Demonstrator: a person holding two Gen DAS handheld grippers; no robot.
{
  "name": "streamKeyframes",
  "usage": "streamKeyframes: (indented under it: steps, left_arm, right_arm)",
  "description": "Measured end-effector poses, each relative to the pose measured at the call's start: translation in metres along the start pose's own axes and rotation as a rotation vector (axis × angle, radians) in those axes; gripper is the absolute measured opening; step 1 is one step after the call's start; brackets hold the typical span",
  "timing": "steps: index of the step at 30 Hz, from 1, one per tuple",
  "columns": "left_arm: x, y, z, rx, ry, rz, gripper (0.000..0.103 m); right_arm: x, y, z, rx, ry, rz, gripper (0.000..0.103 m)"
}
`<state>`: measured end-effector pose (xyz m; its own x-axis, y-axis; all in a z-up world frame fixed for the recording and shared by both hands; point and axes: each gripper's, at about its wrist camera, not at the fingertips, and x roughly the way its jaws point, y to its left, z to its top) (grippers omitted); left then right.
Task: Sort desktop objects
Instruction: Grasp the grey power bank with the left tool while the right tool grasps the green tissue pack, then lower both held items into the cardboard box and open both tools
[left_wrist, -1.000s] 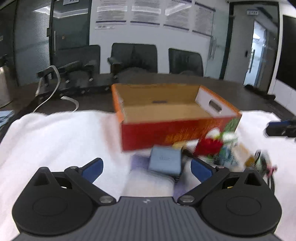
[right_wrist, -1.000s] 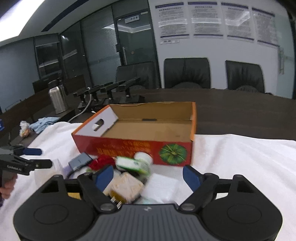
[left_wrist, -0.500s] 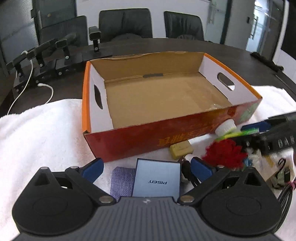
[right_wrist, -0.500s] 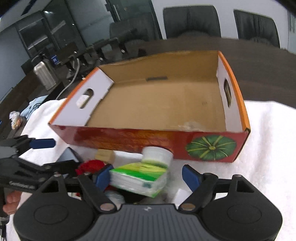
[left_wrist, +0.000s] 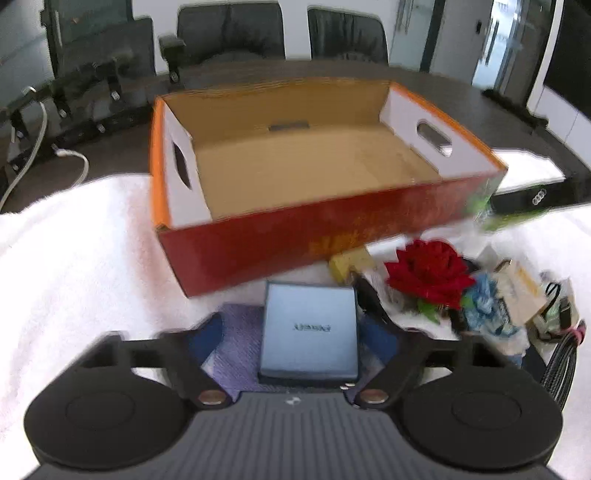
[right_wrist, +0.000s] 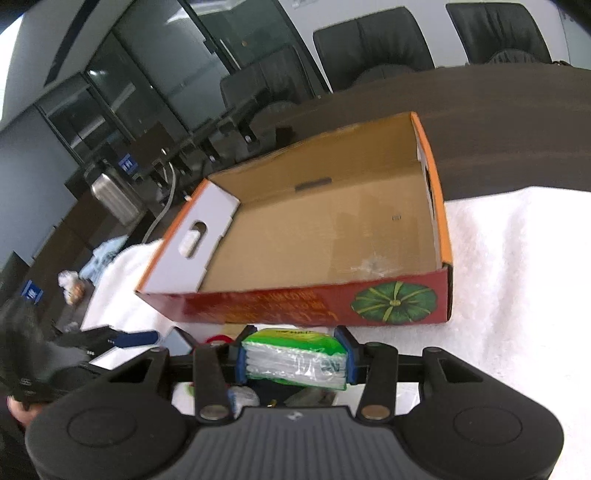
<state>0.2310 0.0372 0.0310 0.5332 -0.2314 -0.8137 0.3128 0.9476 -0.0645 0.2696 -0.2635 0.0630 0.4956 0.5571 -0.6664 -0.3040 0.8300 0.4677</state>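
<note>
A cardboard box (left_wrist: 314, 162) sits on a towel (left_wrist: 74, 258) spread over the table (right_wrist: 498, 122), with chairs (left_wrist: 229, 29) beyond its far side. Just near of the box, a power bank (left_wrist: 309, 334) lies on a cloth pouch (left_wrist: 240, 343); right of them sits a fabric flower (left_wrist: 428, 273) among small clutter.

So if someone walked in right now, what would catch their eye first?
Probably the big empty red cardboard box in the middle of the white towel. Just in front of it, the right tongs have been closing and now squeeze a green tissue pack, and a red fabric rose stands out in the clutter.
</note>
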Motion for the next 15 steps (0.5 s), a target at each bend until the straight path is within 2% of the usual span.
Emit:
streamKeyframes:
  steps: [1,4,7,10,15]
  left_arm:
    - [0.001,-0.001,0.000,-0.006,0.005,-0.012,0.055]
    - [-0.002,-0.009,0.002,0.029,-0.007,0.027,0.055]
    - [-0.014,-0.008,0.005,0.017,-0.024,0.012,0.055]
    - [-0.037,-0.008,0.010,0.015,-0.081,0.019,0.055]
    - [-0.072,-0.004,0.050,-0.034,-0.194,0.051,0.055]
  right_arm:
    - [-0.006,0.002,0.001,-0.004,-0.011,0.002,0.044]
    - [-0.024,0.006,0.002,-0.023,-0.033,0.005,0.044]
    - [-0.040,0.009,0.003,-0.040,-0.057,0.011,0.044]
    - [-0.055,0.013,0.007,-0.059,-0.088,0.020,0.044]
    - [-0.069,0.024,0.033,-0.113,-0.178,0.000,0.044]
